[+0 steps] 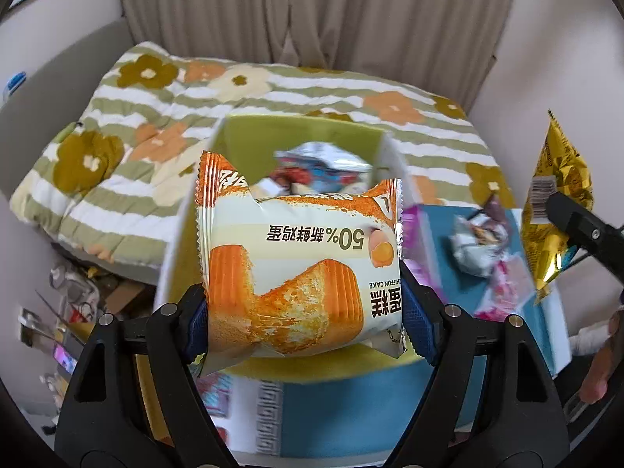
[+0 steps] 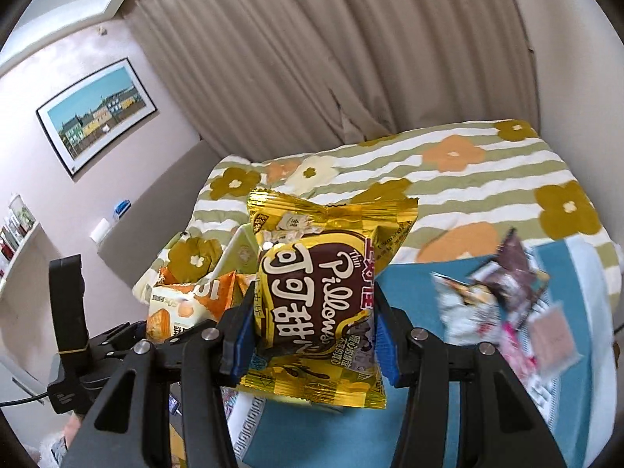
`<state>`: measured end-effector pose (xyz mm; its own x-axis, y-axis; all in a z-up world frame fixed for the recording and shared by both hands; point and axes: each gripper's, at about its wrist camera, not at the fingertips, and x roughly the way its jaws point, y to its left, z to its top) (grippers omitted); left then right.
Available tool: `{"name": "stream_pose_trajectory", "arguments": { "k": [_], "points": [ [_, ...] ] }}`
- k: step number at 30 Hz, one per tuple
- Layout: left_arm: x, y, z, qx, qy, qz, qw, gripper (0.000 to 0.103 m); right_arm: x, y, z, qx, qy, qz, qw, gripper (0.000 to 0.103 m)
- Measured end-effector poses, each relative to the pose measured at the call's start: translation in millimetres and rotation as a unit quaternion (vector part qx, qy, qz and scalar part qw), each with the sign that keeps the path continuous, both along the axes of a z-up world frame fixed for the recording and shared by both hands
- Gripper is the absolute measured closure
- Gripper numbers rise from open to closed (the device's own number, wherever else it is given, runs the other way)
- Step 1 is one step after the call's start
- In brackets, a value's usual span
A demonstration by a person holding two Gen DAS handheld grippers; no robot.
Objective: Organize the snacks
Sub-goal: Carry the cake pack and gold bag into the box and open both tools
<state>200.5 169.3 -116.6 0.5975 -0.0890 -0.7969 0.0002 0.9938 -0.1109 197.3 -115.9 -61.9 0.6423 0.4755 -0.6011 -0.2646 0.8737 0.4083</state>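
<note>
My left gripper (image 1: 302, 308) is shut on an orange and white chiffon cake packet (image 1: 300, 269) and holds it above a green box (image 1: 241, 136) that has several snack packets inside. My right gripper (image 2: 310, 335) is shut on a gold Pillows cocoa snack bag (image 2: 319, 292), held up in the air. The gold bag also shows at the right edge of the left wrist view (image 1: 553, 214). The cake packet (image 2: 183, 308) and the box's white wall (image 2: 238, 249) show at the left of the right wrist view.
A blue cloth (image 2: 409, 292) covers the surface, with a pile of loose snack packets (image 2: 495, 304) on its right part. Behind is a bed with a flowered striped quilt (image 2: 468, 179), curtains and a wall. Clutter lies on the floor at the left (image 1: 74, 304).
</note>
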Motion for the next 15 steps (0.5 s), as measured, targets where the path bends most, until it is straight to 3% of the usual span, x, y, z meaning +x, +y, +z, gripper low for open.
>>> {"name": "stream_pose_trajectory", "arguments": {
  "k": [8,10,13,15],
  "points": [
    [33,44,-42,0.007,0.048,-0.032,0.9983,0.025,32,64,-19,-0.031,0.033,0.006,0.999,0.056],
    [35,47,-47,0.011,0.051,-0.040,0.9978,0.021,37,73,-22,-0.038,0.040,0.003,0.998,0.056],
    [36,47,-50,0.025,0.042,-0.058,0.9971,0.000,44,81,-29,-0.044,0.050,0.001,0.998,0.056],
    [37,46,-52,0.032,0.041,-0.068,0.9963,0.000,48,84,-34,-0.043,0.060,-0.001,0.997,0.056]
  ]
}}
